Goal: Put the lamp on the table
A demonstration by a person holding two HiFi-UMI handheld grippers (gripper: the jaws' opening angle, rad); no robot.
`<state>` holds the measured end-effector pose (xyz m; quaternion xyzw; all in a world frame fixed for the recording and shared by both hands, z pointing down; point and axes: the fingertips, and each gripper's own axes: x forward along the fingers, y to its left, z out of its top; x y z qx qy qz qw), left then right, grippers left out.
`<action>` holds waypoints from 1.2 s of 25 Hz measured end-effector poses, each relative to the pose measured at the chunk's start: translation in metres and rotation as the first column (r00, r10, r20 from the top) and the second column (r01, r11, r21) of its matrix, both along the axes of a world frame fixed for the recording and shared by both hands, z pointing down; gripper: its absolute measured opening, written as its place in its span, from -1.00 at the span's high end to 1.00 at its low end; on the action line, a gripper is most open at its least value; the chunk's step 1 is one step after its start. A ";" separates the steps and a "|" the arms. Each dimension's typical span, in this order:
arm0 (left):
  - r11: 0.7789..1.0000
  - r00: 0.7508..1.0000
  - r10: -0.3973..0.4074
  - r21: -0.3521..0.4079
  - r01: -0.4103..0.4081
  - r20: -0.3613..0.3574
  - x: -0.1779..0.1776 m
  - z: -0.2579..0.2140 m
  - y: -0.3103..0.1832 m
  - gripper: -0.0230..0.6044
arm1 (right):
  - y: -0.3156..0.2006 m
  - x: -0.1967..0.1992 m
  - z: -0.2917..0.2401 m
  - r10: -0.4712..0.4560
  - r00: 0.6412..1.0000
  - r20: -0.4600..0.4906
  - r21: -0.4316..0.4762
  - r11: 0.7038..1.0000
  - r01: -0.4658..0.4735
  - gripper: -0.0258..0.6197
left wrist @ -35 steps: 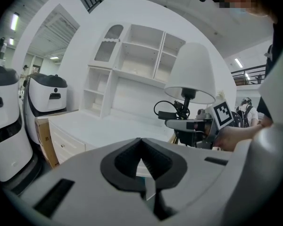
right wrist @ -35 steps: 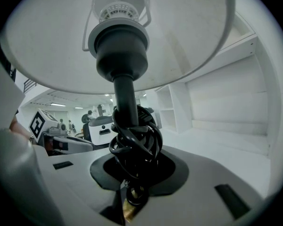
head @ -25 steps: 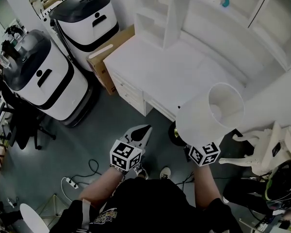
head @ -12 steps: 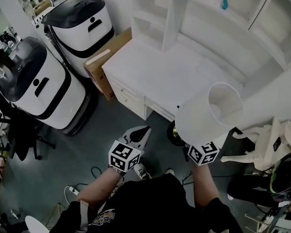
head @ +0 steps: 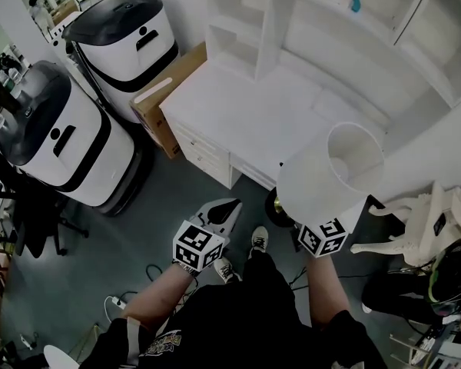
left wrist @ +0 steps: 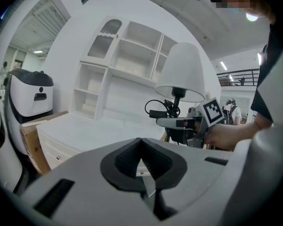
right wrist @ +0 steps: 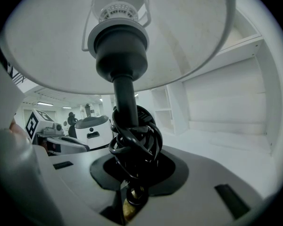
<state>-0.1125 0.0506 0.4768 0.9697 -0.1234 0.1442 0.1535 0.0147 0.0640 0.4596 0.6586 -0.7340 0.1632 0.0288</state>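
Table (head: 246, 121) top open ahead, shelves (head: 238, 21) behind, cardboard box (head: 165, 98) leftward

White room, black accents, few colour spots.
The lamp (head: 330, 177) has a white shade, black stem and black cord (right wrist: 134, 142), with a brassy glint low between the jaws of my right claw (right wrist: 132, 173). That claw and my left claw (left wrist: 142, 166) are light grey with black pads; the marker cubes (head: 197, 246) are black-and-white squares. The table (head: 246, 114) and shelf unit (head: 307, 21) are plain white. The two machines (head: 58, 137) at upper left are white with black tops and bands. The box (head: 169, 91) beside them is brown, the floor (head: 138, 221) dark grey-green. There's a teal spot (head: 356, 4) at upper right. My clothes (head: 246, 314) are black.
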 end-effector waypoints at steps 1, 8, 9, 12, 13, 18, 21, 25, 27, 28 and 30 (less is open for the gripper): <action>1.000 1.000 0.004 0.001 -0.004 0.000 0.002 0.000 -0.001 0.91 | -0.002 0.003 0.000 -0.001 1.000 -0.003 -0.001 1.000 0.001 0.59; 1.000 1.000 0.002 0.015 -0.001 -0.009 0.027 -0.005 -0.022 0.91 | -0.030 0.027 0.001 -0.023 1.000 0.001 0.001 1.000 0.023 0.60; 1.000 1.000 0.000 0.016 0.001 -0.012 0.031 -0.006 -0.027 0.91 | -0.036 0.031 0.000 -0.027 1.000 0.001 0.002 1.000 0.027 0.60; 1.000 1.000 -0.006 0.018 0.006 -0.013 0.046 -0.007 -0.040 0.91 | -0.054 0.043 0.000 -0.042 0.999 -0.001 0.003 0.999 0.042 0.60; 1.000 1.000 -0.007 0.020 0.008 -0.012 0.050 -0.007 -0.044 0.91 | -0.060 0.047 0.000 -0.046 0.999 -0.001 0.002 0.999 0.046 0.60; 0.999 1.000 -0.022 0.026 0.023 -0.019 0.068 -0.005 -0.067 0.91 | -0.085 0.065 0.001 -0.063 0.998 -0.004 -0.002 0.998 0.062 0.60; 0.999 0.999 -0.031 0.024 0.031 -0.026 0.078 -0.003 -0.078 0.91 | -0.099 0.074 0.001 -0.074 0.997 -0.007 -0.003 0.997 0.074 0.60; 0.999 0.999 -0.029 0.024 0.029 -0.028 0.091 0.001 -0.089 0.91 | -0.114 0.085 0.004 -0.086 0.996 -0.007 -0.003 0.996 0.086 0.60; 0.999 0.999 -0.026 0.025 0.027 -0.026 0.099 0.002 -0.093 0.91 | -0.121 0.092 0.005 -0.092 0.996 -0.007 -0.001 0.996 0.092 0.60; 0.999 0.999 -0.025 0.025 0.026 -0.026 0.104 0.003 -0.095 0.91 | -0.124 0.096 0.006 -0.095 0.995 -0.007 -0.002 0.996 0.095 0.60; 0.999 0.999 -0.024 0.023 0.024 -0.025 0.111 0.004 -0.098 0.91 | -0.129 0.103 0.008 -0.098 0.995 -0.006 -0.004 0.995 0.098 0.60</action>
